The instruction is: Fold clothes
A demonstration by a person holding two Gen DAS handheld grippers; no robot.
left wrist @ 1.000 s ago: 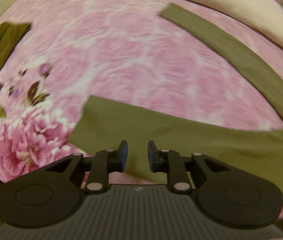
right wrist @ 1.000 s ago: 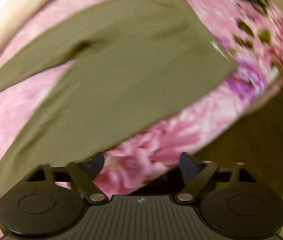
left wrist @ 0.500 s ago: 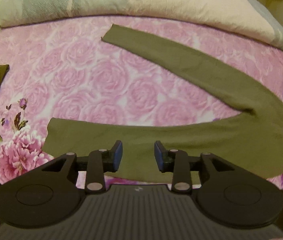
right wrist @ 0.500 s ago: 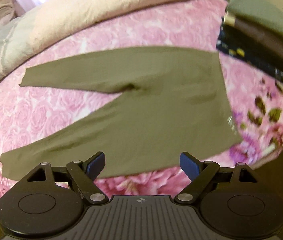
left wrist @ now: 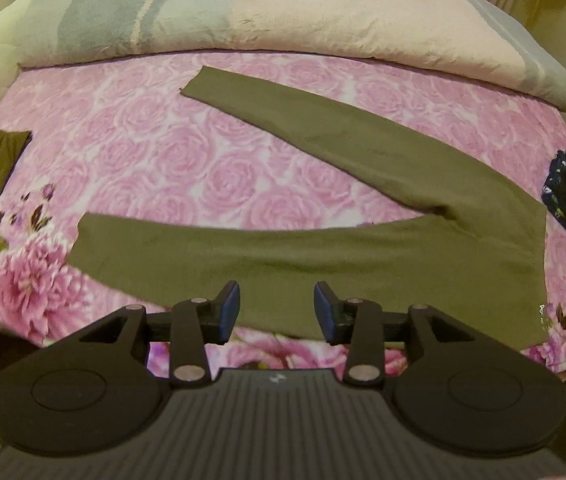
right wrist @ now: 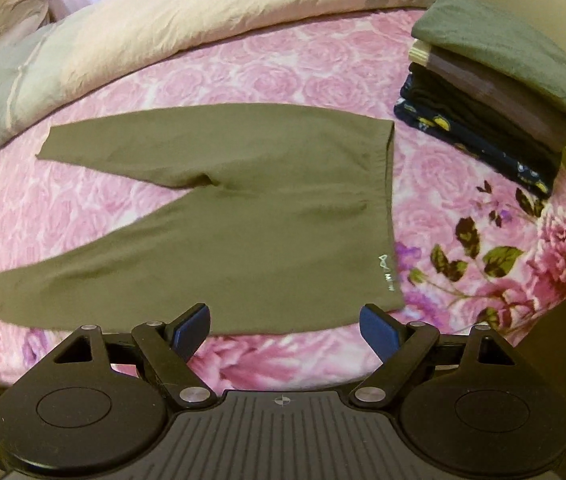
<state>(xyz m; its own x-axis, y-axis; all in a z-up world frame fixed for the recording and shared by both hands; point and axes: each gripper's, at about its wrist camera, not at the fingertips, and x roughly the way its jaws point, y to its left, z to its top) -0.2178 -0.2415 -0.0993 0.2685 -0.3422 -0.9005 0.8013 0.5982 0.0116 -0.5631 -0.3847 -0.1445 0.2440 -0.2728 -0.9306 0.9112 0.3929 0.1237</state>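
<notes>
Pink rose-print bed [left wrist: 131, 152] carries olive leggings [left wrist: 323, 248] spread flat, legs splayed toward nine o'clock. Left hand-held gripper [left wrist: 277, 306] is opening, right hand-held gripper [right wrist: 285, 322] released; both empty. Uneven leg alignment could be caused by grabbing one layer only.

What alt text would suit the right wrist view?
Olive-green trousers lie spread flat on a pink rose-print bedspread, legs apart. The open, empty right gripper hangs above their near edge; folded clothes are stacked far right.
</notes>
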